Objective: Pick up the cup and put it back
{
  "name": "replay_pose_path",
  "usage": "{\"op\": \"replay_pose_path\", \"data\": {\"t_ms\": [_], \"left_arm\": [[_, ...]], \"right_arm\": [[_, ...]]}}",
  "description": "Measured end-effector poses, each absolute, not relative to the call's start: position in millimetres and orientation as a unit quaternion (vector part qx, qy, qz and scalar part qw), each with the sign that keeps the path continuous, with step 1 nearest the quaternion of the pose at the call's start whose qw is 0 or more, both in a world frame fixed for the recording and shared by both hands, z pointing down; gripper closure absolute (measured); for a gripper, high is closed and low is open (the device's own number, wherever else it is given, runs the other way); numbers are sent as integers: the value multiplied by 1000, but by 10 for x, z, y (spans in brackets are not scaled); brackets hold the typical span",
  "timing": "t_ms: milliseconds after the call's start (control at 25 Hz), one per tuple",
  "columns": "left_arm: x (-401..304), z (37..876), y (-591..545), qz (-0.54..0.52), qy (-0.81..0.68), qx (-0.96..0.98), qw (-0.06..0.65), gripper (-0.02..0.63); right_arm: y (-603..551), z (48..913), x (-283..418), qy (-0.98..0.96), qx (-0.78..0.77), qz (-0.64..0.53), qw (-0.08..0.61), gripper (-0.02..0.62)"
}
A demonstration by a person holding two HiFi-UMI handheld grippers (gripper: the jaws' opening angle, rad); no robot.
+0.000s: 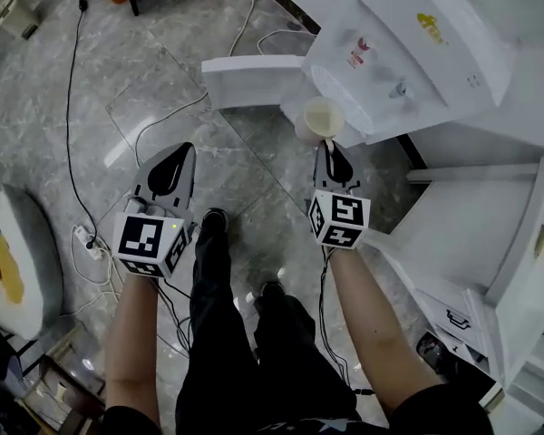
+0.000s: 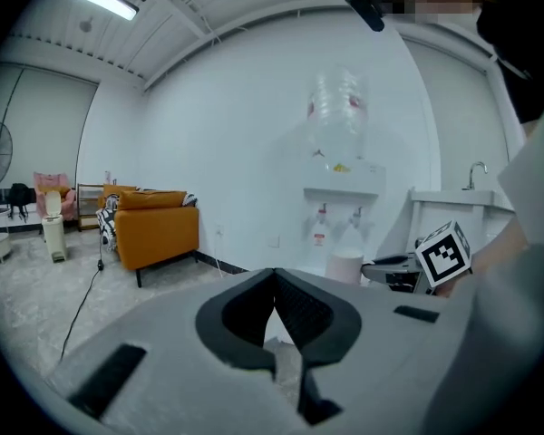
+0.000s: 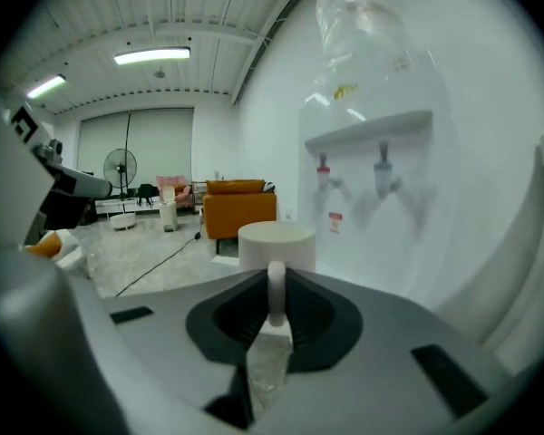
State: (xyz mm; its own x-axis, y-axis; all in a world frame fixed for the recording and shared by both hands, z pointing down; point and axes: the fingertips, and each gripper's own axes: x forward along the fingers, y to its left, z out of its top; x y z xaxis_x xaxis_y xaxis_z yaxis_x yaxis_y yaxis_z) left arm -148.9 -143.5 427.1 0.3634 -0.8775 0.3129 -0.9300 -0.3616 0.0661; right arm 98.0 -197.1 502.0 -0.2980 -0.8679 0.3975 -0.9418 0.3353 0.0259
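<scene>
Fingers of right gripper clamping together on thin handle of cup; cream cup hanging in air off fingertips, upright, at 12 o'clock of right gripper in head view; cup sitting above floor, near front of white water dispenser, dispenser standing at 1 o'clock of cup; left gripper hovering at 9 o'clock of right one, well apart; left gripper fingers resting together, nothing between them; orange sofa standing at 9 o'clock in left gripper view.
</scene>
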Motion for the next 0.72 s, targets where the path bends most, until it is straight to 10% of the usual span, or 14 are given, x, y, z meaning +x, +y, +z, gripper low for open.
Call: {"op": "replay_pose_path", "data": {"t_ms": [720], "left_arm": [[-365,2345,106,120,-555,813,129,597]], "right_arm": [[-254,2433,1647,-851,496,80,153,552]]}}
